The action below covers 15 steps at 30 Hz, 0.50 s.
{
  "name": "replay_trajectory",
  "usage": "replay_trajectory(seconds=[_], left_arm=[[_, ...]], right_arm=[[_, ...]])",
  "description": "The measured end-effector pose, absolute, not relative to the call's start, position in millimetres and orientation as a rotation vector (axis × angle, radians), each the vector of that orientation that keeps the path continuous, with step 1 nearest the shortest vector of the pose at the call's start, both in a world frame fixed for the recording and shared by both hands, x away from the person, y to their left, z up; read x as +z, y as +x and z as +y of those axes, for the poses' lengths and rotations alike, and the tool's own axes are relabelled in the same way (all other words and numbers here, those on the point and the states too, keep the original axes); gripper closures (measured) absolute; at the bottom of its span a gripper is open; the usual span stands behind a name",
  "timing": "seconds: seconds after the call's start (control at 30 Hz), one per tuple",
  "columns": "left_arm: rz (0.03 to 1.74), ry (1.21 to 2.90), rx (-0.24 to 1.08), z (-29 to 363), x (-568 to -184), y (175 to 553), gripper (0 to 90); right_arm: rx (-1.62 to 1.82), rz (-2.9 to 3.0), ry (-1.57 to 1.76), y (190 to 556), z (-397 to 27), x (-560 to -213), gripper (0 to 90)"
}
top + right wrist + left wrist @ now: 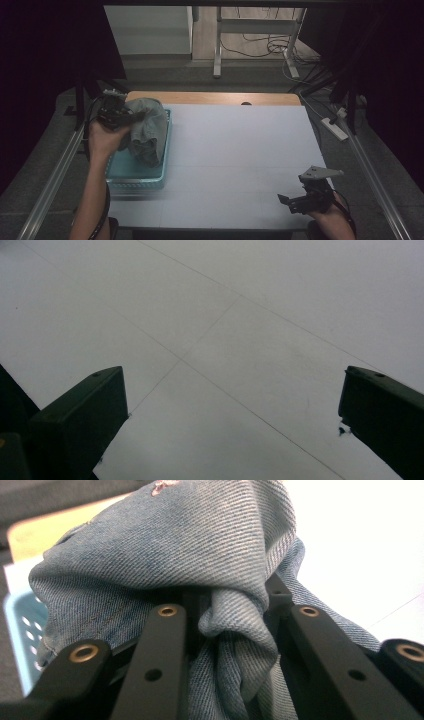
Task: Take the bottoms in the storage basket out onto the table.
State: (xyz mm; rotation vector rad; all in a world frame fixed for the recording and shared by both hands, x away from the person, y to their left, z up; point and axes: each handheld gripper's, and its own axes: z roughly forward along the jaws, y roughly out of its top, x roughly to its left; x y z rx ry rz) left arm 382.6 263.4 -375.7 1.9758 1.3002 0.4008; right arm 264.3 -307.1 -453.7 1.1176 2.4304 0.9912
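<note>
Crumpled blue-grey denim garment (146,131) hangs above pale blue plastic basket (136,175) at desk's (235,165) left edge, bunched fold clenched in left gripper (131,118) jaws. Soft, floppy, fairly heavy; grab thick folds. Right gripper (286,202) jaws released, idle.

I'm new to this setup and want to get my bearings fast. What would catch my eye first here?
The bunched denim garment stands out first: it hangs from the left gripper, whose jaws are shut on a fold, above the light blue basket at the table's left edge. Next is the right gripper, jaws open, over the bare white table at the near right.
</note>
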Motion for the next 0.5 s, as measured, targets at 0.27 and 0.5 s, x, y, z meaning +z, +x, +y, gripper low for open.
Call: replay_trajectory(seconds=[0.27,0.5], left_arm=[[1.236,1.906,0.399,265,-354,369,71.8],[1.209,1.87,0.368,268,-348,366,71.7]], right_arm=[[0.989,2.429,1.116,264,-307,-454,0.0],[0.984,2.431,1.113,264,-307,-454,0.0]])
